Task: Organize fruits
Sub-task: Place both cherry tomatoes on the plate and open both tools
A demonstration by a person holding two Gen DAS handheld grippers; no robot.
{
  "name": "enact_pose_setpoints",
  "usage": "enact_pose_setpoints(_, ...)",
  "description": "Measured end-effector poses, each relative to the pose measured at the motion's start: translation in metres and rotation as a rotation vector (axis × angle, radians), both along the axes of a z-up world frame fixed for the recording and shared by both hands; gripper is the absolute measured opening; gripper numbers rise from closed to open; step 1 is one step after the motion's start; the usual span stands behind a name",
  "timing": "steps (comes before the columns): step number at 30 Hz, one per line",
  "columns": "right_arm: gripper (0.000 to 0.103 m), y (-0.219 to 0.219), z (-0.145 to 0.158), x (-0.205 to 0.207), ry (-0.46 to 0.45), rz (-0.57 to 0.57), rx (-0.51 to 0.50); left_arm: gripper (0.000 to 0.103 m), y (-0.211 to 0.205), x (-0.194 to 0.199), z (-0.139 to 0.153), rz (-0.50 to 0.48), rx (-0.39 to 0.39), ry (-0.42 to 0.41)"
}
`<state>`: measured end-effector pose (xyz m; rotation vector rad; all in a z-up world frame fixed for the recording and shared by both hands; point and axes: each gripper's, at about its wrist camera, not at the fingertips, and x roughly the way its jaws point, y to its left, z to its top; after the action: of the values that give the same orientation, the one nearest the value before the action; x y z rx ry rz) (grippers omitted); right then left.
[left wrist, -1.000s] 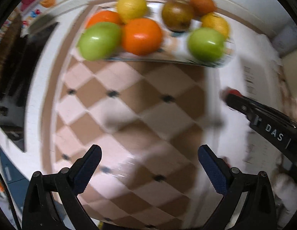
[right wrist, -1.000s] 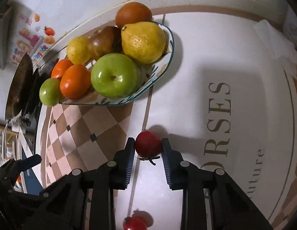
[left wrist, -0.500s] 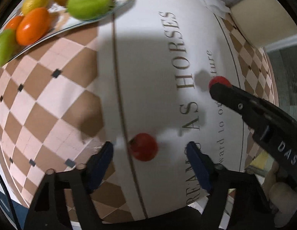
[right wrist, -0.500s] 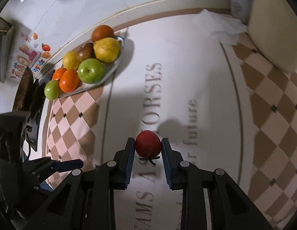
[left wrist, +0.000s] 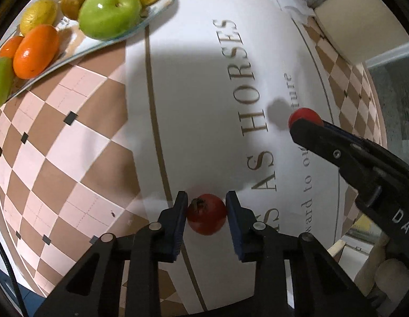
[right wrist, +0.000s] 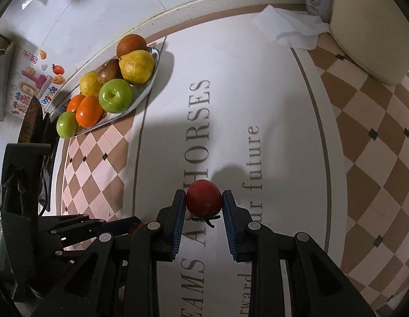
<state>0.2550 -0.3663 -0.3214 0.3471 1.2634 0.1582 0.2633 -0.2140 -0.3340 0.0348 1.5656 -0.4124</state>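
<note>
My left gripper (left wrist: 206, 212) is shut on a small red tomato (left wrist: 206, 218) low over the tablecloth. My right gripper (right wrist: 203, 206) is shut on a second red tomato (right wrist: 203, 199) and holds it above the cloth; it also shows at the right of the left wrist view (left wrist: 304, 116). A glass fruit plate (right wrist: 148, 89) at the far left holds green apples (right wrist: 115, 95), oranges (right wrist: 88, 111), lemons and a pear. It also shows in the left wrist view (left wrist: 156, 13).
The table wears a white cloth with lettering (right wrist: 201, 121) and a brown checked border (right wrist: 376, 137). A folded white napkin (right wrist: 286, 27) and a cream box (right wrist: 371, 26) lie at the far right. A dark pan (right wrist: 31, 121) sits far left by the wall.
My left gripper has closed onto the tomato on the cloth. My right gripper kept its tomato and stayed lifted away from the plate.
</note>
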Motion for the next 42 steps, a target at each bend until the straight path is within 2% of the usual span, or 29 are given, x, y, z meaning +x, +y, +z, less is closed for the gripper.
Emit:
enact_pose_setpoints(7,0.030,0.008,0.026,0.023,-0.058,0.008,0.038,0.027,0.050,0.021,0.047,0.127,-0.084,-0.075)
enact_pose_setpoints(11,0.030,0.024,0.041,0.046,-0.091,0.040,0.079,0.027,0.090,0.056,0.085,0.229,-0.142,-0.129)
enact_pose_setpoints(14,0.030,0.042,0.048,0.073,-0.097,0.073,0.148,0.027,0.109,0.089,0.094,0.300,-0.162,-0.151)
enact_pose_setpoints(19,0.030,0.076,0.054,0.138,-0.074,0.149,0.273,0.027,0.129,0.130,0.070,0.459,-0.226,-0.077)
enact_pose_setpoints(25,0.030,0.112,0.039,0.198,0.036,0.245,0.266,0.027,0.143,0.147,0.043,0.536,-0.243,-0.006)
enact_pose_setpoints(30,0.031,0.121,0.023,0.217,0.127,0.260,0.267,0.029,0.152,0.155,0.032,0.579,-0.259,0.052)
enact_pose_setpoints(31,0.035,0.121,0.020,0.219,0.151,0.254,0.270,0.030,0.154,0.155,0.031,0.588,-0.264,0.065)
enact_pose_setpoints(32,0.045,0.120,0.016,0.221,0.170,0.238,0.265,0.030,0.156,0.155,0.030,0.594,-0.262,0.076)
enact_pose_setpoints(33,0.051,0.118,0.015,0.223,0.178,0.222,0.259,0.030,0.157,0.154,0.032,0.595,-0.259,0.078)
enact_pose_setpoints(35,0.055,0.116,0.015,0.223,0.178,0.210,0.271,0.031,0.160,0.153,0.035,0.595,-0.237,0.060)
enact_pose_setpoints(37,0.059,0.113,0.019,0.222,0.170,0.197,0.260,0.039,0.162,0.151,0.041,0.588,-0.220,0.044)
enact_pose_setpoints(38,0.063,0.111,0.023,0.220,0.158,0.195,0.248,0.047,0.164,0.150,0.044,0.583,-0.209,0.030)
enact_pose_setpoints(39,0.065,0.110,0.027,0.218,0.148,0.194,0.239,0.051,0.165,0.147,0.050,0.572,-0.173,0.006)
enact_pose_setpoints(41,0.077,0.107,0.037,0.213,0.119,0.188,0.202,0.065,0.167,0.141,0.059,0.551,-0.115,-0.036)
enact_pose_setpoints(42,0.081,0.105,0.044,0.209,0.098,0.188,0.170,0.067,0.168,0.138,0.063,0.541,-0.089,-0.053)
